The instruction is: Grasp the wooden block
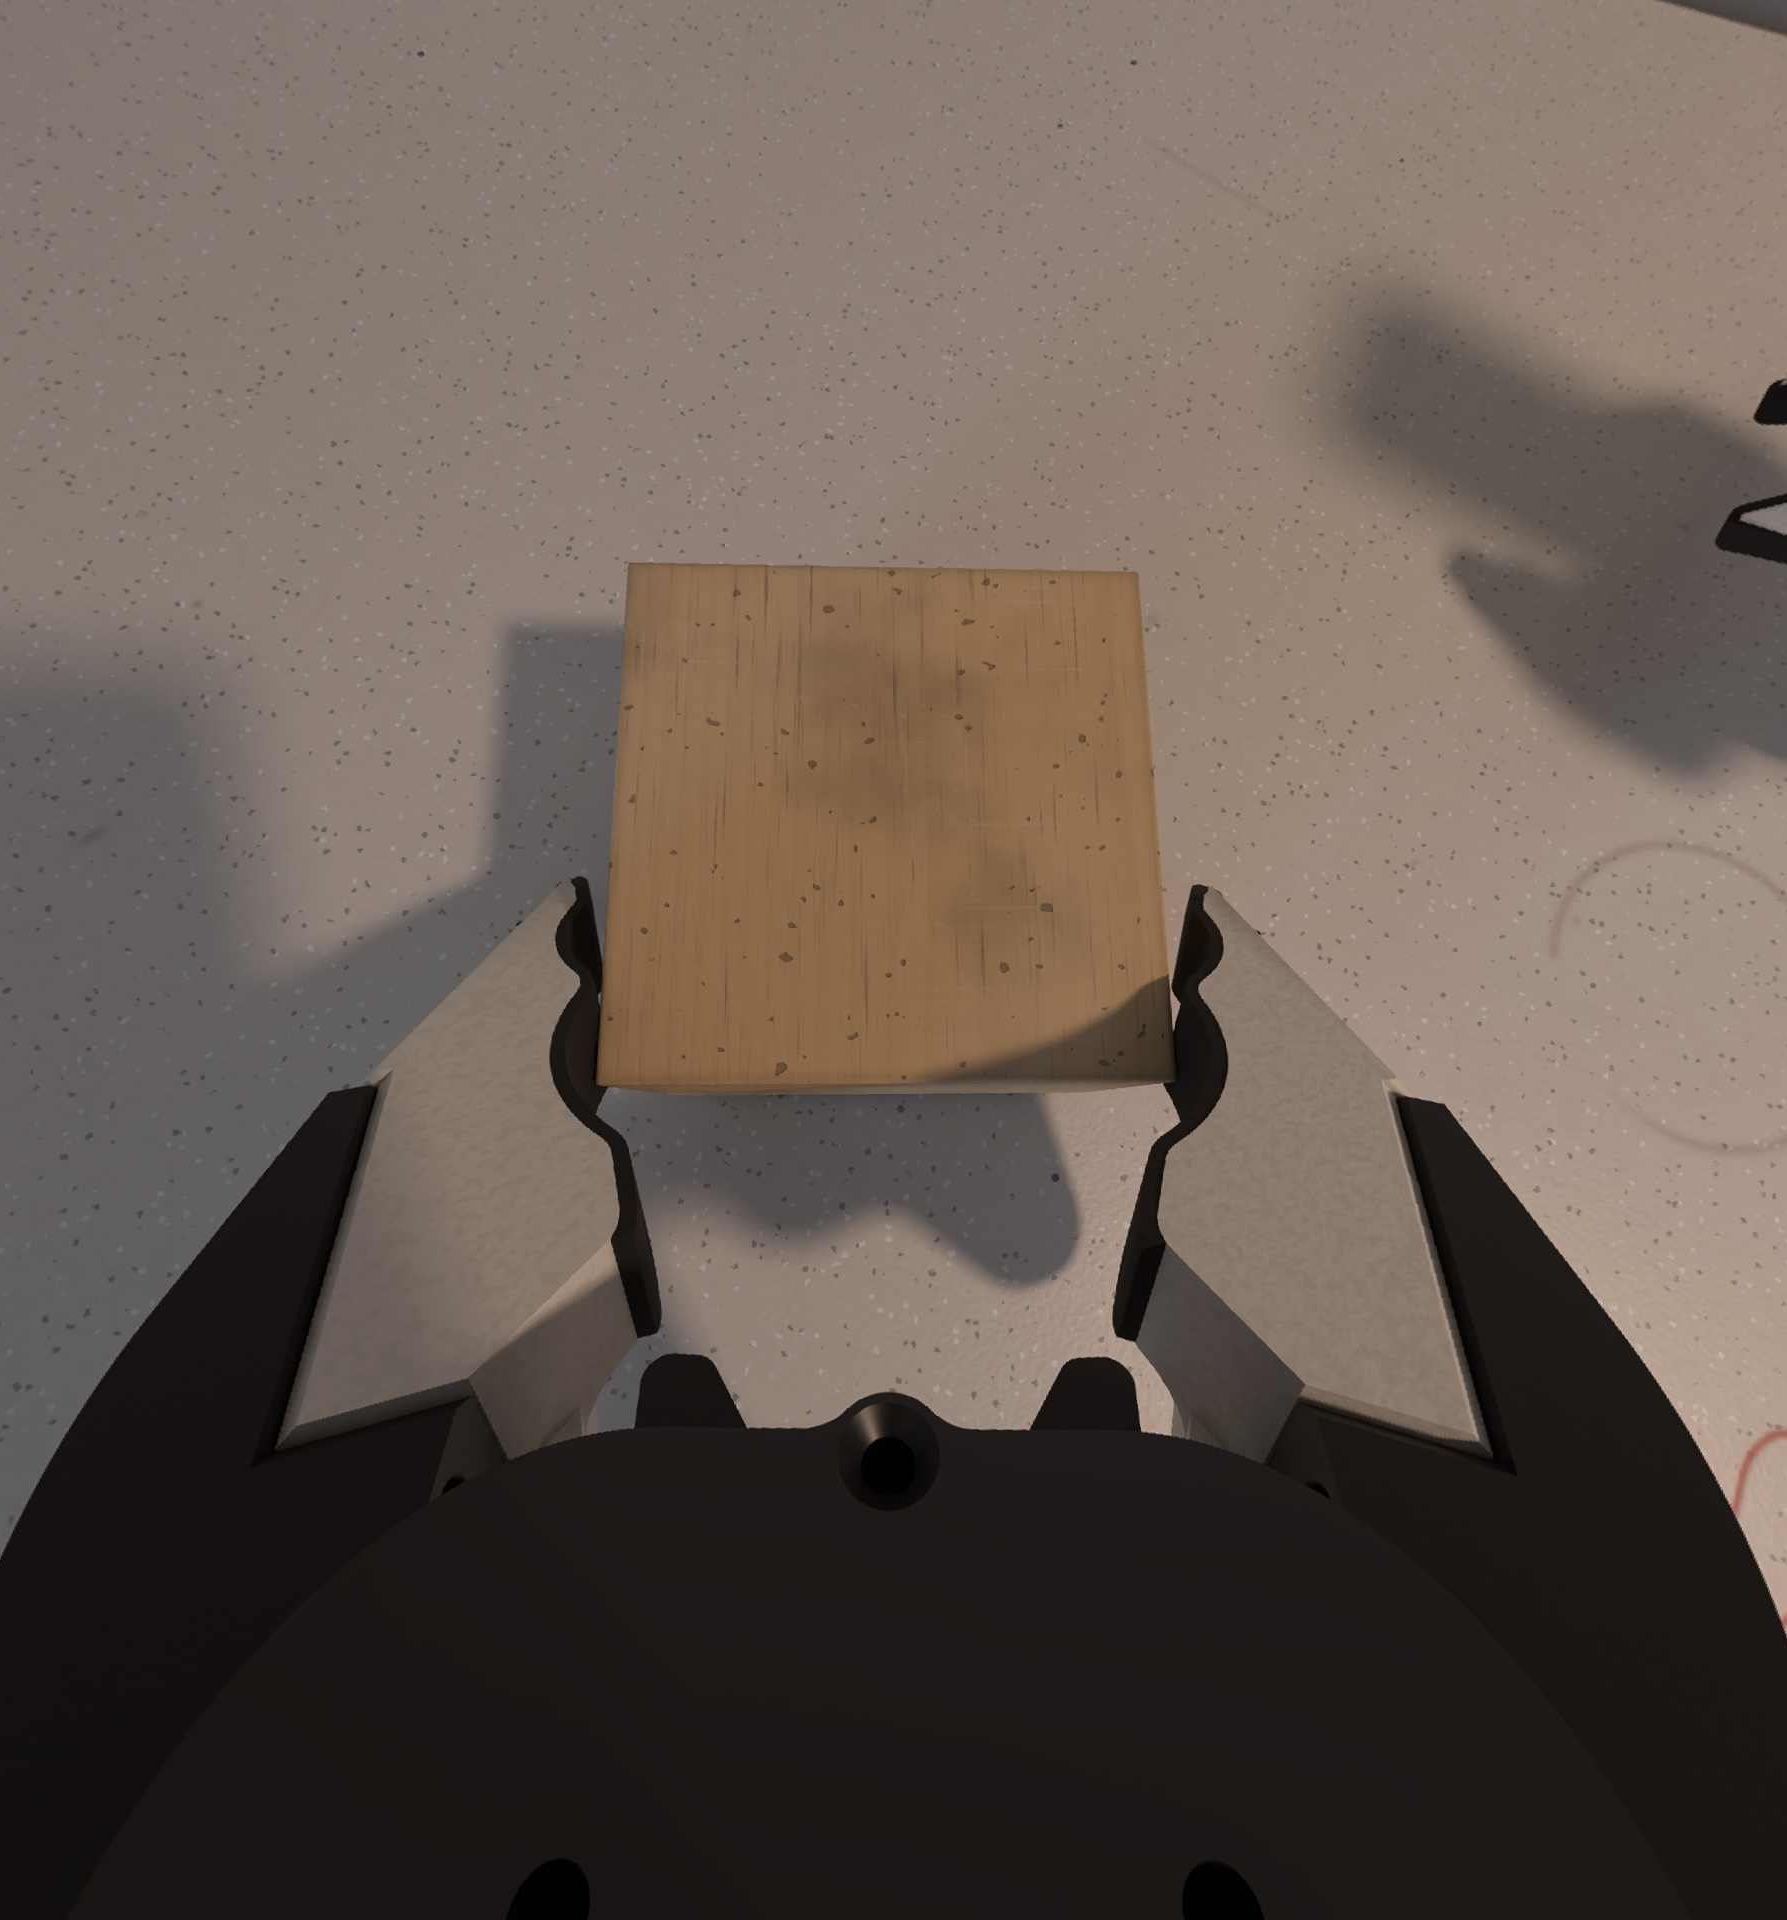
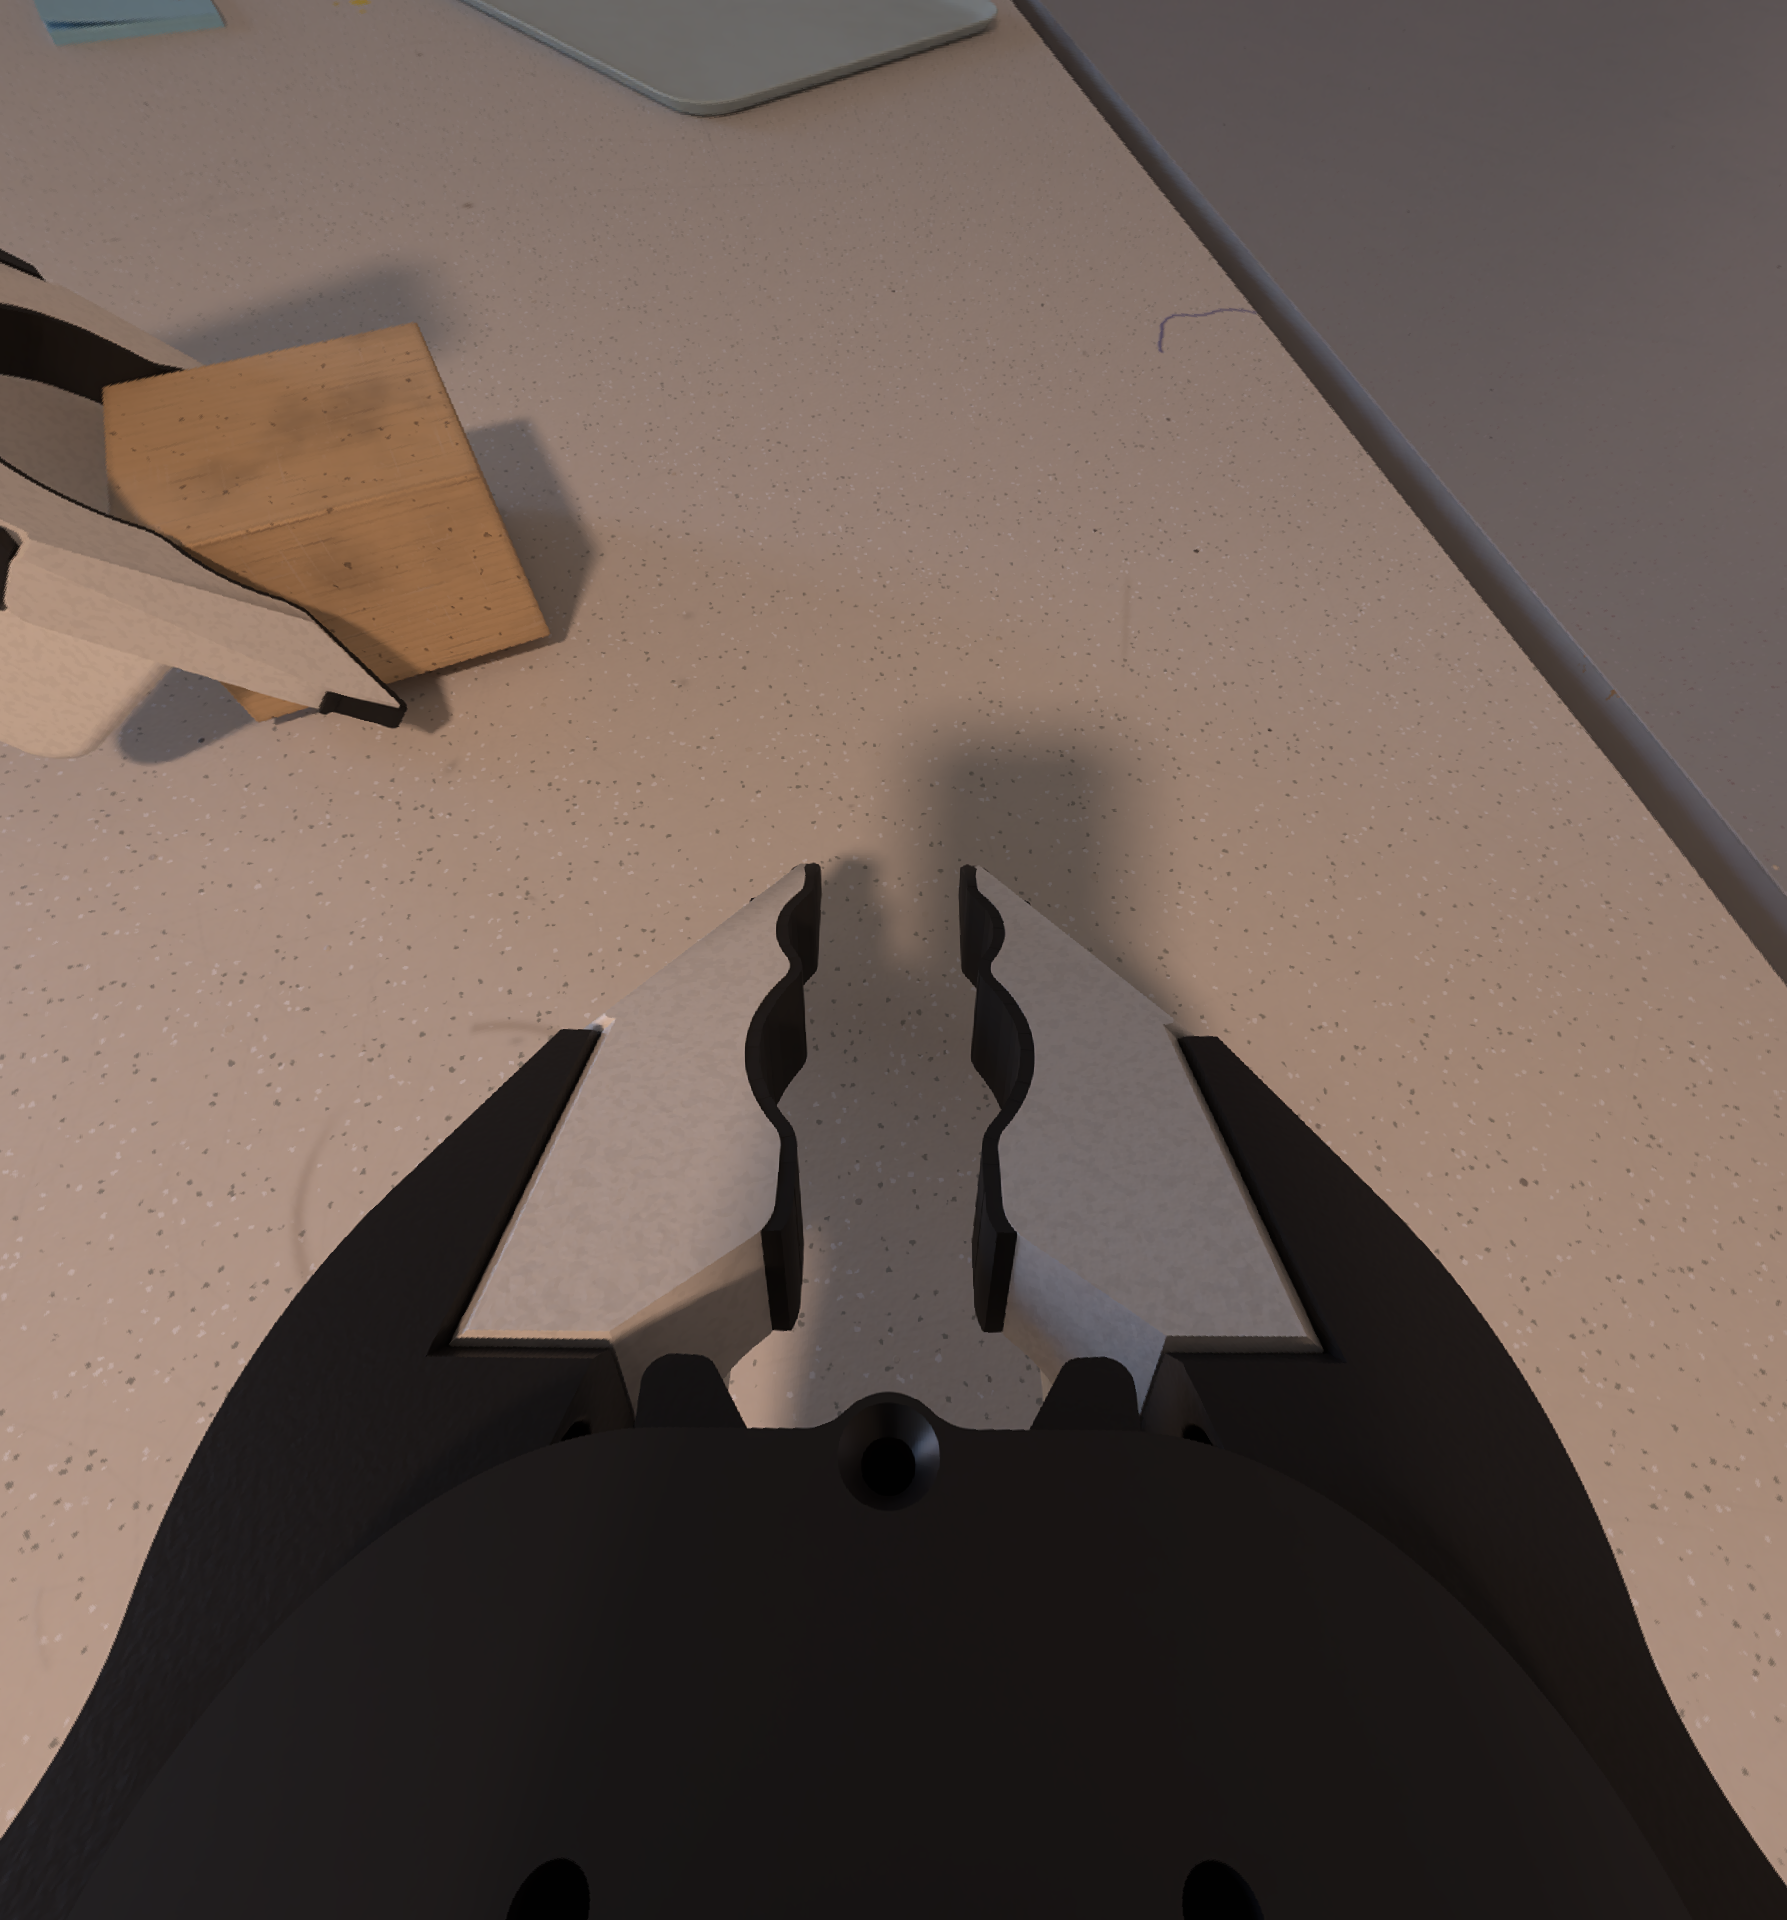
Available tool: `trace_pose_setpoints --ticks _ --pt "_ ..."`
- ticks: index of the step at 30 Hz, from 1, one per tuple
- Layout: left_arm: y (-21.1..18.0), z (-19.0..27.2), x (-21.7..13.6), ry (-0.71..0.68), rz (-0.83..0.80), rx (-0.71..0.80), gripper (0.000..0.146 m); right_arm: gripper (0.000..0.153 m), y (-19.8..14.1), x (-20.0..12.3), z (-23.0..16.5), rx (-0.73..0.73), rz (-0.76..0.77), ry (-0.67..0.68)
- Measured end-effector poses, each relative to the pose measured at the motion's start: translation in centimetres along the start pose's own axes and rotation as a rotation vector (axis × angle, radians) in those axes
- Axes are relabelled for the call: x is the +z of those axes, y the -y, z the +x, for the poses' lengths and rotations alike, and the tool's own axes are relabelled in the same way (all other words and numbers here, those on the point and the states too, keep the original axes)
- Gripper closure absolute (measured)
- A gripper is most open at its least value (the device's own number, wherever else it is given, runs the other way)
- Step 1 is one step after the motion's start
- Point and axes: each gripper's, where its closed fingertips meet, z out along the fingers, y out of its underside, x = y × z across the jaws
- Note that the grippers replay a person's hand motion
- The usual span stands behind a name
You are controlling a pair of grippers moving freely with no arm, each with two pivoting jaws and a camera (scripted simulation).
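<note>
The left gripper (image 1: 887, 904) has its fingers (image 1: 577, 997) pressed against both sides of the unlabelled block (image 1: 884, 821) on the worktop (image 1: 349, 364). The right gripper (image 2: 889, 883) hangs released, holding nothing.

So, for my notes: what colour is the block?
Tan, dark-flecked wooden block; left wrist view shows it best.
</note>
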Motion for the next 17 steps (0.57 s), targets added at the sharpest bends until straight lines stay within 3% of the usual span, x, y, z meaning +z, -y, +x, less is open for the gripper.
trace_pose_setpoints --ticks 6,11,14,17 --pt "0.2 -0.1 -0.1 -0.02 0.012 -0.028 0.036 0.125 0.8 -0.4 -0.1 -0.003 0.05 0.0" --pt "0.6 -0.1 -0.1 -0.064 0.037 -0.103 0.036 0.119 3.8 -0.5 -1.8 -0.052 0.13 0.023" --pt "0.8 -0.1 -0.2 -0.092 0.057 -0.145 0.036 0.114 5.4 0.7 -3.0 0.054 0.115 0.108" --pt "1.2 -0.2 -0.4 -0.121 0.083 -0.201 0.036 0.123 6.4 2.9 -3.8 0.169 0.016 0.191"
